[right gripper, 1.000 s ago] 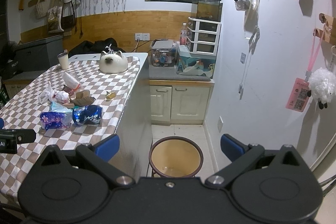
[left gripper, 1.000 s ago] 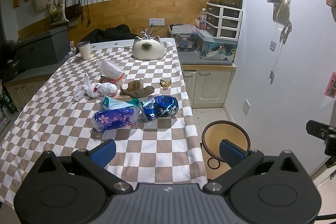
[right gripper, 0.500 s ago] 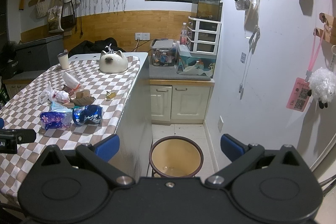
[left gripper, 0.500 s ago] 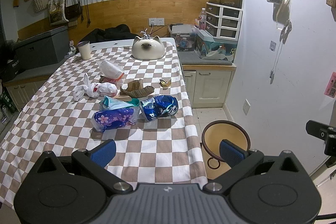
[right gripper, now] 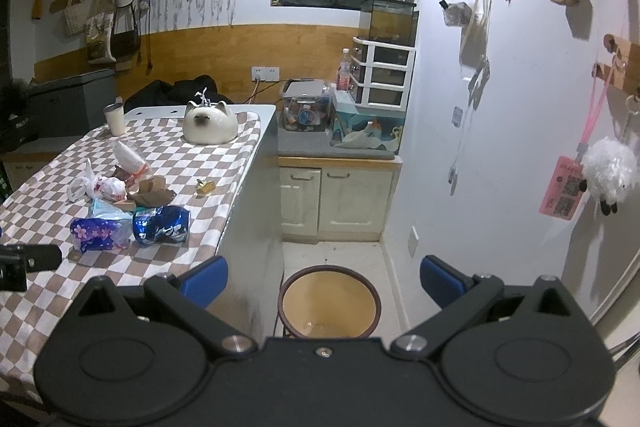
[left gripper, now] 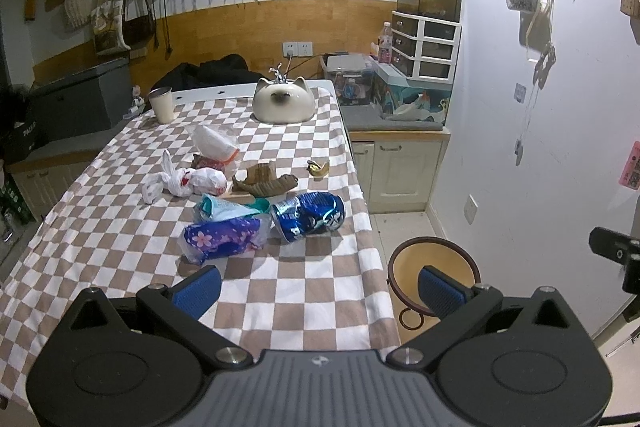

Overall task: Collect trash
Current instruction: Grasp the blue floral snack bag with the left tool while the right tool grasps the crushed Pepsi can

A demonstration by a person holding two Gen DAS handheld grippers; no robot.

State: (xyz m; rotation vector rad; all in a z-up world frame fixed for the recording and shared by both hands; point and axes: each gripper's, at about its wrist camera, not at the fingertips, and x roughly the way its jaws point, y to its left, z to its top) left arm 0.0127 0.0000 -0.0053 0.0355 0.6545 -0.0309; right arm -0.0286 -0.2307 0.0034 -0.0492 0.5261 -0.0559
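Trash near the table's (left gripper: 320, 307) right edge looks light: crushed can (left gripper: 308, 215) stiff but slippery, best pinched across its dented middle, floral wrapper (left gripper: 224, 239) soft; left gripper (left gripper: 318, 285) and right gripper (right gripper: 322, 279) both gape empty.

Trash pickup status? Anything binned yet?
Nothing done: the bin looks empty. Nothing in hand: left tongs and right tongs are both open. Left: crushed blue can, purple floral wrapper, white bag and other scraps on the table.

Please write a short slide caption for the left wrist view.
Open left gripper hovers over the checkered table, facing a crushed blue can and wrappers, bin beside it.
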